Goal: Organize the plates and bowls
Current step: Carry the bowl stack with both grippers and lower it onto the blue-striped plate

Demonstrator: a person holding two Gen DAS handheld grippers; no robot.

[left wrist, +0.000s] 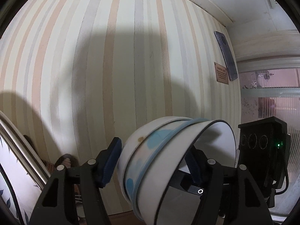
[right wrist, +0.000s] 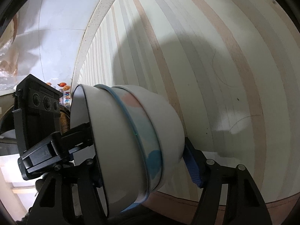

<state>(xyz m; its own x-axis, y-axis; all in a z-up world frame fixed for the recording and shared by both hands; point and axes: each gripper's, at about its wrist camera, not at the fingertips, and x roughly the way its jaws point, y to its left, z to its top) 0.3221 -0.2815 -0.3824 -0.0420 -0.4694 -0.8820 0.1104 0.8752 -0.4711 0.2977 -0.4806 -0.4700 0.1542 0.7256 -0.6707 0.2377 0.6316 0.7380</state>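
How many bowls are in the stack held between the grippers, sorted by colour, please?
Plain white bowls: 2, the one with the dark rim and the one at the far end.
White bowl with blue rim and coloured dots: 1.
Total: 3 nested bowls, tipped on their side, with the left gripper and the right gripper each straddling the stack.

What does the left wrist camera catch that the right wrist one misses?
Only the left wrist view shows a dark phone and a small brown sign lying on the striped surface, with ribbed glass beyond.

Only the right wrist view shows a white tiled floor past the surface's pale edge, and packaging with orange print.

Both show the nested stack of bowls turned on its side, held between the left gripper and right gripper, above the striped surface.
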